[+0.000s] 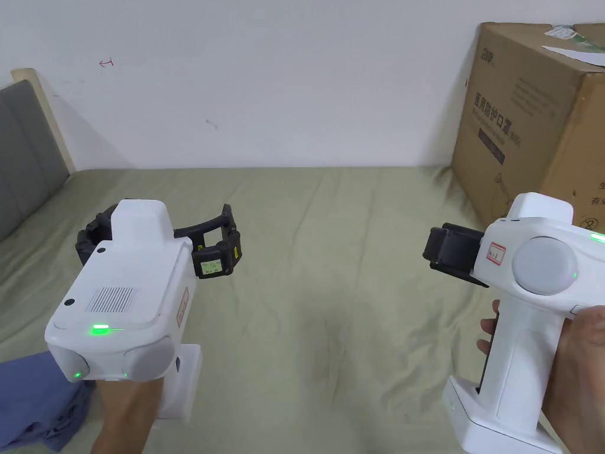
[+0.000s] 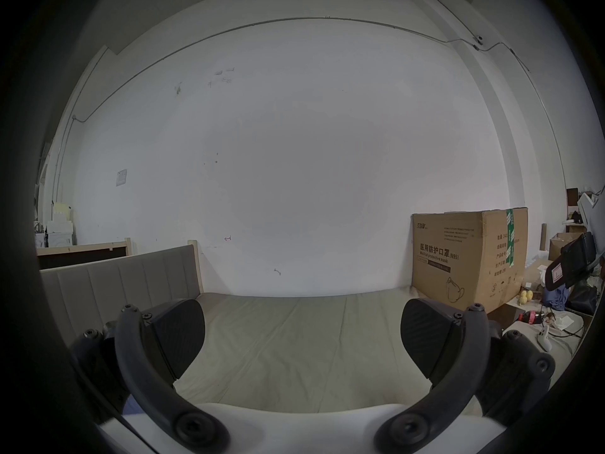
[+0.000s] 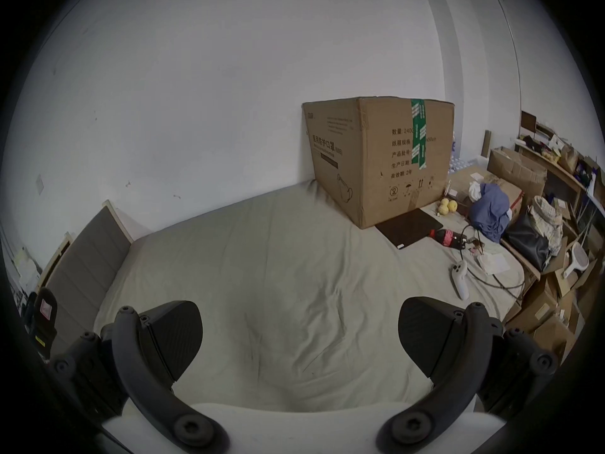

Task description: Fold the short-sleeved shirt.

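We hold both grippers above the bed, left gripper and right gripper spread wide, empty. The shirt lies bunched near our left arm.

Blue shirt at head view's lower-left corner — cut off by the edge, partly behind the left claw.

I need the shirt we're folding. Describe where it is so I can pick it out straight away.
Start from the olive-green bed sheet that covers the bed in the head view. Follow it to the near left corner of the picture, just below the left gripper. The crumpled blue cloth there is the likely shirt, the one blue thing on that side; its sleeves are not discernible.
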